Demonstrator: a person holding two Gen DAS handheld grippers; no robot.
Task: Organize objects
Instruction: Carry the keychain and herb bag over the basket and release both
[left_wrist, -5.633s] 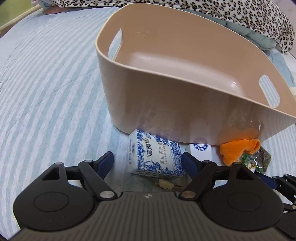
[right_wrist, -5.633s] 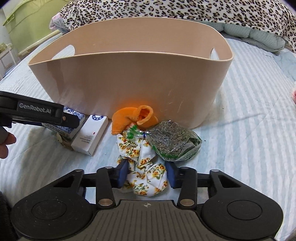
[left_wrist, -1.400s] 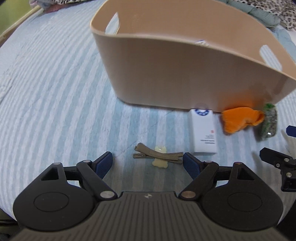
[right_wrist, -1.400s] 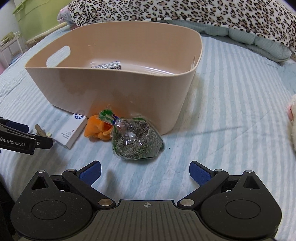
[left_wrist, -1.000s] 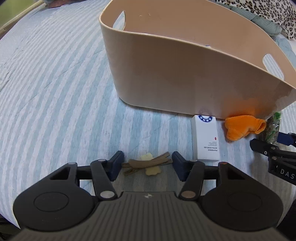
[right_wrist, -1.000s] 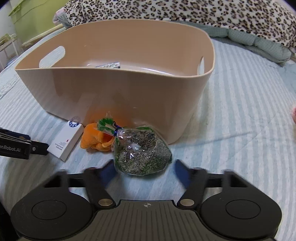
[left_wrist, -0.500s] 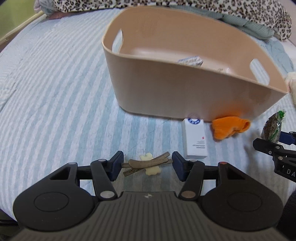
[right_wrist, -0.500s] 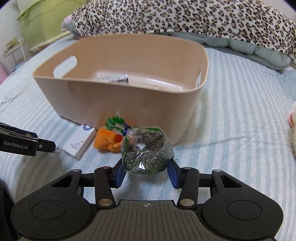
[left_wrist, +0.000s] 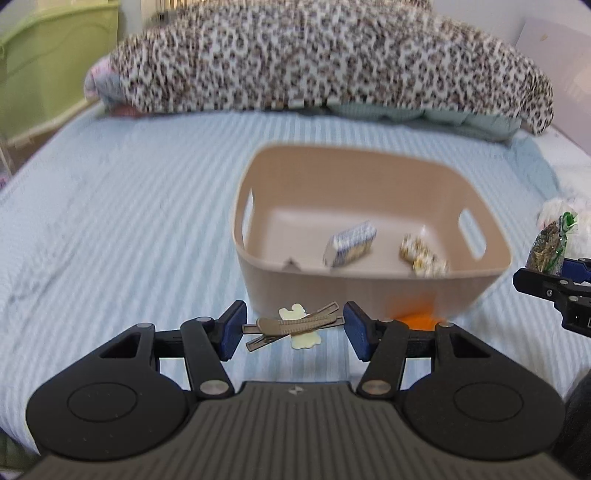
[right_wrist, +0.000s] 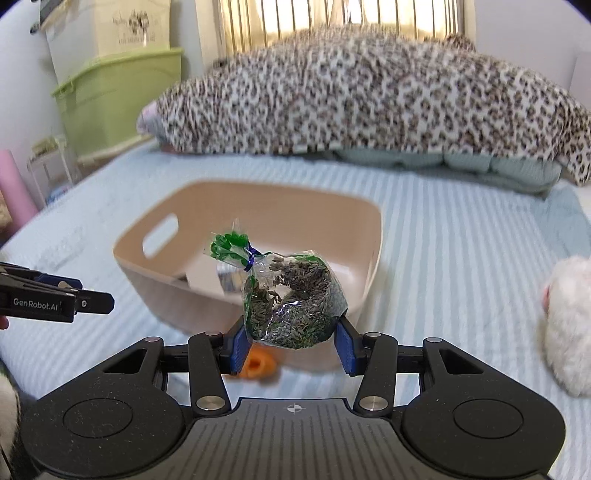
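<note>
Beige bin (left_wrist: 369, 295) below; both tools raised, gripping loads.

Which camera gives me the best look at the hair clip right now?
The left wrist view. The hair clip sits centred between the left gripper's blue pads, lifted in front of the tan bin. The right wrist view shows only the side of the left gripper; the clip itself cannot be seen there.
</note>
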